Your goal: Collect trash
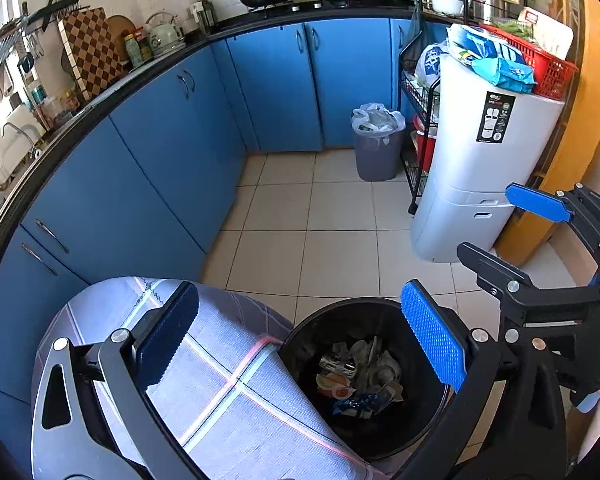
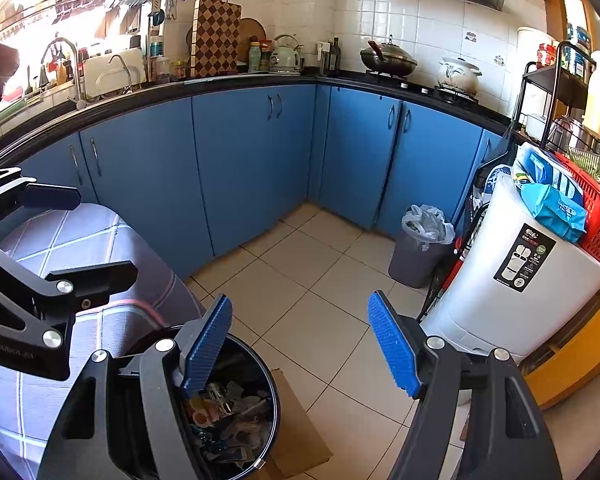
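Tongs [image 1: 300,344] agape over black bin [image 1: 300,344]

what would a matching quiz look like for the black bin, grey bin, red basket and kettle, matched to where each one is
Things:
1. black bin
2. grey bin
3. red basket
4. kettle

Places:
A. on the counter beside the chequered board
B. on top of the white cylindrical appliance
C. on the floor against the blue cabinets, lined with a plastic bag
D. beside the cloth-covered table, trash inside

Pairs: 1-D, 2-C, 3-B, 4-A
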The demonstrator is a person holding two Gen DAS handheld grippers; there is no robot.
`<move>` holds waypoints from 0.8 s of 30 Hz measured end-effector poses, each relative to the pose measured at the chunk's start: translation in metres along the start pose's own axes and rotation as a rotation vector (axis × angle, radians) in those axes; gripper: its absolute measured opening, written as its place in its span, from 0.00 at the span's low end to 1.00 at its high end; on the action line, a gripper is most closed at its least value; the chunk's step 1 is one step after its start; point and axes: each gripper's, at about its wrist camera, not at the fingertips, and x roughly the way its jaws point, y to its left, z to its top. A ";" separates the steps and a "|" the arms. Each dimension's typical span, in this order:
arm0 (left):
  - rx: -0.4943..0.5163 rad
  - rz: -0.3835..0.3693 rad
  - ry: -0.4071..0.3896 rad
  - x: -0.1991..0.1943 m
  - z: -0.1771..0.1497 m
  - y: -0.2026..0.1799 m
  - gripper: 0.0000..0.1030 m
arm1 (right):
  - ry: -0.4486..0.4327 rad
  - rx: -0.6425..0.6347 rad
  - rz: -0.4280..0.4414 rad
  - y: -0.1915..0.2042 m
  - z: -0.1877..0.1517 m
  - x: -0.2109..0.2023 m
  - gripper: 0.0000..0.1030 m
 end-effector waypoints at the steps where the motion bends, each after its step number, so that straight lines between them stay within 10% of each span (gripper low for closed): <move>1: 0.001 0.001 -0.002 -0.001 -0.001 0.000 0.97 | 0.000 0.000 -0.002 0.000 0.000 0.000 0.67; 24: 0.007 -0.022 0.000 -0.009 -0.005 -0.001 0.97 | -0.002 0.003 -0.002 0.001 0.001 -0.005 0.67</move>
